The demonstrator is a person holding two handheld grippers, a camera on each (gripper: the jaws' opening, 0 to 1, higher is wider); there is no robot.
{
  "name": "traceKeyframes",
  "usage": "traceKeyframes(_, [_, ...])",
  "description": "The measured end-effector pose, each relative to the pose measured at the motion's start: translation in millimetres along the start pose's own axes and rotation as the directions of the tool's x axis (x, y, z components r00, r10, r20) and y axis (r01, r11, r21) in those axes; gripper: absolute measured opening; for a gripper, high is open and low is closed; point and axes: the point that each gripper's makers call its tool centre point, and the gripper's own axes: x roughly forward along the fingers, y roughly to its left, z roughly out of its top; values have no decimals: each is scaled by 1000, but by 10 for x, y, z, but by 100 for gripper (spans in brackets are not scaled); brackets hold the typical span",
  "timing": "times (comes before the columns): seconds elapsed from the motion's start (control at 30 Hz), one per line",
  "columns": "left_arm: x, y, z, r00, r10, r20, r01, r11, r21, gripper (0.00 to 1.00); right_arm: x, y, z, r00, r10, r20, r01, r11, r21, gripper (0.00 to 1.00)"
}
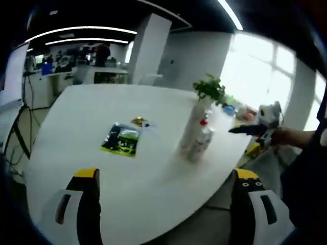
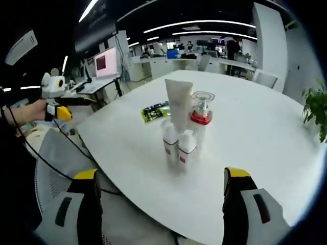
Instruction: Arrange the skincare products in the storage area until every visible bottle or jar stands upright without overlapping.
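Several skincare products stand upright in a tight cluster on the white table (image 2: 255,132): a tall white tube (image 2: 179,102), a clear pump bottle with a red collar (image 2: 202,116) and two small white bottles (image 2: 170,139) (image 2: 187,148). In the left gripper view the same cluster (image 1: 196,137) stands near the table's right edge, blurred. My right gripper (image 2: 161,174) is open, off the table's edge, facing the cluster with nothing between its jaws. My left gripper (image 1: 166,174) is open and holds nothing, back from the table (image 1: 82,117). Each gripper shows in the other's view, held in a hand (image 2: 57,99) (image 1: 258,128).
A flat green packet (image 1: 121,139) (image 2: 156,111) and a small gold item (image 1: 139,121) lie on the table. A potted plant (image 1: 209,89) (image 2: 318,109) stands behind the cluster. A grey chair (image 2: 56,158) sits by the table edge. Desks and monitors fill the background.
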Motion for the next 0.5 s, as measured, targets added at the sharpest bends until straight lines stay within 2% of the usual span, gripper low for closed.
traceKeyframes(0.23, [-120,76,-58,999,41,34,-40,999,-33,99,-56,58,28,998,-3,63,-1,998,56,100])
traceKeyframes(0.33, [-118,76,-102,998,54,34,-53,998,-43,98,-63,101,82,992,-13,123,1,995,101,100])
traceKeyframes(0.5, [-113,121,-189,997,73,25,-72,996,-60,97,-14,135,11,991,-24,129,9,994,111,100])
